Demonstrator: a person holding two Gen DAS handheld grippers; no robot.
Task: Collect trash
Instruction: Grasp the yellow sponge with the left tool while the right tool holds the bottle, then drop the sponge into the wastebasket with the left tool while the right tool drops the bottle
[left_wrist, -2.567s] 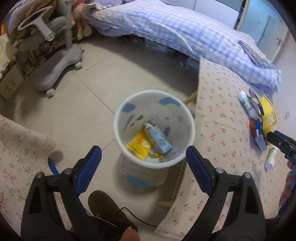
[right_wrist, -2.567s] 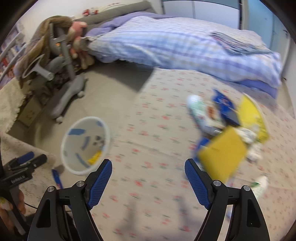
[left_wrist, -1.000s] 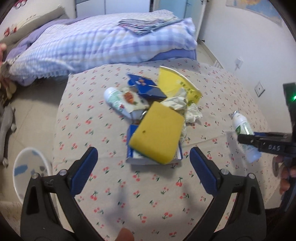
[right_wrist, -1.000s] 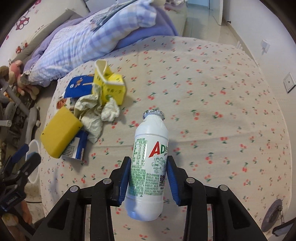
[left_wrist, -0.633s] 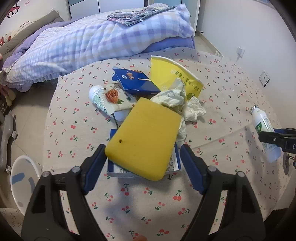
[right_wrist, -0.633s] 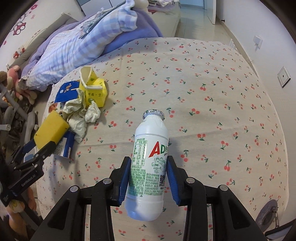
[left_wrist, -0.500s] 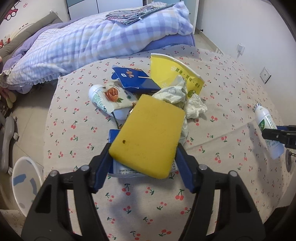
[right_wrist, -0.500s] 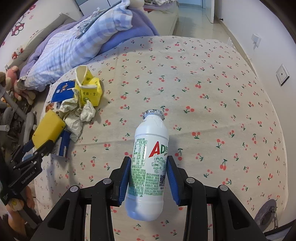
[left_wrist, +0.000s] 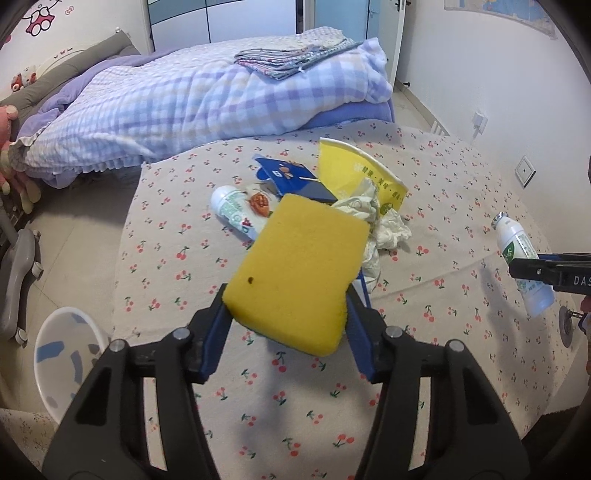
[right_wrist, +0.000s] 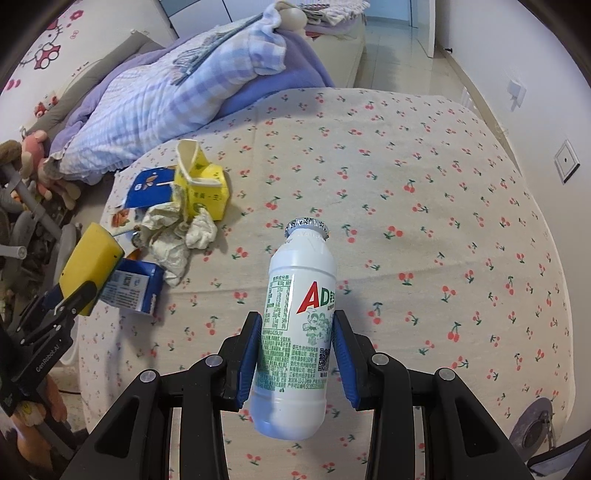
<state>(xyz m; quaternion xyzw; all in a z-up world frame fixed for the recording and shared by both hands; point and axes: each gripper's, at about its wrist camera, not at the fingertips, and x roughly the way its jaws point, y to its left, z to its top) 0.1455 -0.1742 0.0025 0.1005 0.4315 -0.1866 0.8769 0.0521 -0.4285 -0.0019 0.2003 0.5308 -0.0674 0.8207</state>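
My left gripper (left_wrist: 286, 334) is shut on a yellow sponge (left_wrist: 299, 269) and holds it above the cherry-print table (left_wrist: 443, 206). The sponge also shows at the left of the right wrist view (right_wrist: 92, 254). My right gripper (right_wrist: 297, 354) is shut on a white AD milk bottle (right_wrist: 295, 332), held above the table; it shows at the right of the left wrist view (left_wrist: 522, 258). A trash pile stays on the table: yellow carton (right_wrist: 201, 182), crumpled paper (right_wrist: 177, 236), blue box (right_wrist: 136, 286), blue wrapper (left_wrist: 291, 177), lying white bottle (left_wrist: 236, 212).
A white trash bin (left_wrist: 66, 354) with blue marks stands on the floor left of the table. A bed with a checked purple quilt (left_wrist: 207, 99) lies behind the table. A grey chair base (left_wrist: 18, 266) stands at far left. A wall (left_wrist: 498, 74) runs along the right.
My left gripper has closed on the yellow sponge and lifted it off the blue box. My right gripper has kept the bottle and drawn back from the pile.
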